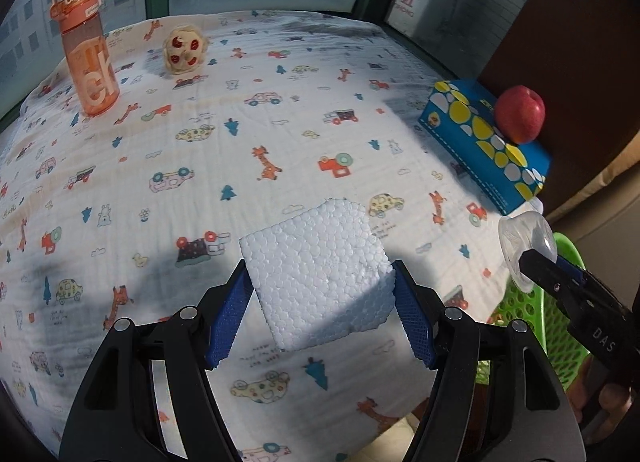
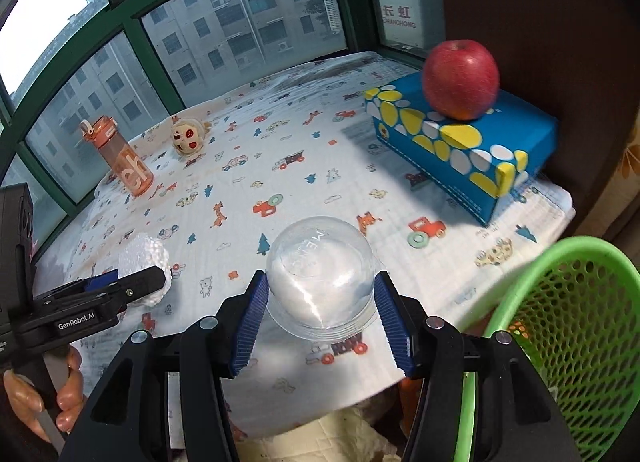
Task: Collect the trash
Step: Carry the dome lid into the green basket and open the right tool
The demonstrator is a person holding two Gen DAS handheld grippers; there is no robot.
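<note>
Jaws of left gripper (image 1: 322,288) clamped on foam block (image 1: 320,266), held above the cloth (image 1: 280,134). Right gripper (image 2: 320,308) jaws closed on clear cup (image 2: 322,278), beside green basket (image 2: 568,326) at table edge.

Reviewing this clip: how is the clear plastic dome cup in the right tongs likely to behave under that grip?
The clear dome cup looks thin-walled, so probably very light and apt to flex if squeezed hard. Its smooth, rounded sides meet the right tongs only at two narrow spots, so it may slip or twist. Set down on its side, it would likely roll on the cloth.
</note>
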